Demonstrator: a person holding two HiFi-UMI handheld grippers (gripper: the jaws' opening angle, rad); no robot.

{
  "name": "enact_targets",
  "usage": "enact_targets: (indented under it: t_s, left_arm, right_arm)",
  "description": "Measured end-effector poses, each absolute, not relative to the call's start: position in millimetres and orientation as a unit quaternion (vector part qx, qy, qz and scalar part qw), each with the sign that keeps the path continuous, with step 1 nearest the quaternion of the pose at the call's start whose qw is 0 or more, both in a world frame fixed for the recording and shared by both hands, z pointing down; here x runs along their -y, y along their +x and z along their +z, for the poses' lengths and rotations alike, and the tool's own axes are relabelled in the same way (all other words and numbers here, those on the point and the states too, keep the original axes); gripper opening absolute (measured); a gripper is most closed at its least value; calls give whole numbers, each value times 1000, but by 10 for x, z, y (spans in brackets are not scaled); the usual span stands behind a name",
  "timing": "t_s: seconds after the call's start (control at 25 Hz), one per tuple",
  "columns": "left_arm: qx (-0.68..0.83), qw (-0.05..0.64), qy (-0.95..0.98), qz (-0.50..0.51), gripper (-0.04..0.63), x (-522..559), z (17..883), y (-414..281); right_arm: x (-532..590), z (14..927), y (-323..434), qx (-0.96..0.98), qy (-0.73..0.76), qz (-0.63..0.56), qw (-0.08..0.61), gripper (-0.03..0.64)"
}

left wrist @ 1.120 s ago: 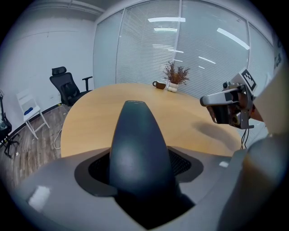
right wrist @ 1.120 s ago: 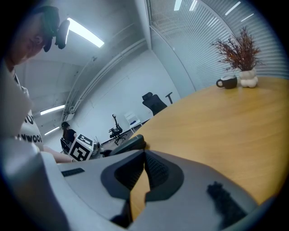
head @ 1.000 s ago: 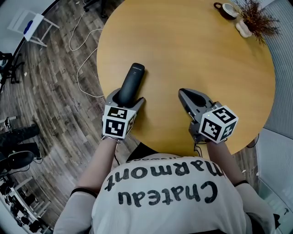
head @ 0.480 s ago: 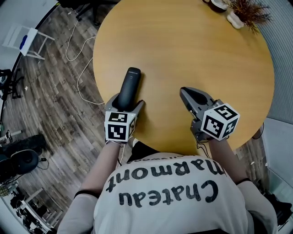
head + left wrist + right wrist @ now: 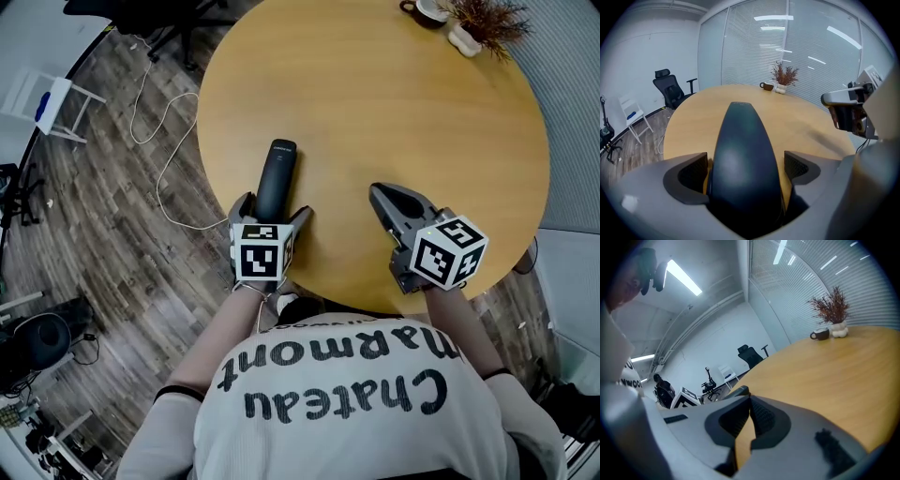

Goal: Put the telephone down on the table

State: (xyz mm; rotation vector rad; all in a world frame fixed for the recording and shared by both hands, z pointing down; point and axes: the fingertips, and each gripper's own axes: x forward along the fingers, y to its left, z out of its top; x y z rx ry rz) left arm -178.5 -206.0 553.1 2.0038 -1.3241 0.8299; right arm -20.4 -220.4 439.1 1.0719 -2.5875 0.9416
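The black telephone (image 5: 278,171) lies flat on the round wooden table (image 5: 394,112), near its left front edge, pointing away from me. My left gripper (image 5: 275,210) sits around the phone's near end. Its jaws are opening, and in the left gripper view the phone (image 5: 743,154) fills the space between them, with a strip of wood showing between each pad and the phone's sides. My right gripper (image 5: 377,190) rests over the table to the right, apart from the phone. In the right gripper view its tips (image 5: 749,401) meet with nothing between them.
A dried plant in a white pot (image 5: 480,23) and a dark cup (image 5: 427,9) stand at the table's far edge. A white cable (image 5: 159,141) and a white stand (image 5: 52,98) lie on the wood floor to the left. An office chair (image 5: 670,86) stands beyond the table.
The left gripper's jaws have spread away from the phone's sides, and the phone now lies on the table. The right gripper has stayed where it was.
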Motion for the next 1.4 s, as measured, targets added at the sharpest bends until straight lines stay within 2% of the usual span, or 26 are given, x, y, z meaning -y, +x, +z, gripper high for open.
enact_targets:
  t_s: [0.32, 0.48, 0.56, 0.68, 0.88, 1.04, 1.4]
  left_arm:
    - [466, 265, 806, 251, 503, 1986, 5182, -1802]
    - [484, 242, 822, 179, 478, 1965, 4694, -2016]
    - [485, 222, 836, 132, 403, 1919, 4342, -2118]
    - [477, 202, 853, 65, 251, 1770, 3854, -2246]
    - [442, 164, 882, 11, 145, 1355, 3339, -2343]
    - [417, 149, 896, -18, 23, 923, 3068, -2581]
    - [371, 156, 915, -14, 8, 386, 2995, -2733]
  right_arm:
    - [2042, 4094, -74, 860, 416, 286, 77, 15]
    - [1960, 3787, -78, 858, 440, 259, 60, 15]
    - [1907, 3589, -160, 861, 446, 239, 51, 15]
    - [1783, 3327, -342, 865, 454, 211, 39, 15]
    - [1448, 3077, -532, 858, 482, 177, 24, 15]
    - [1009, 2989, -680, 852, 498, 163, 18, 15]
    - [329, 3019, -767, 833, 523, 179, 21, 15]
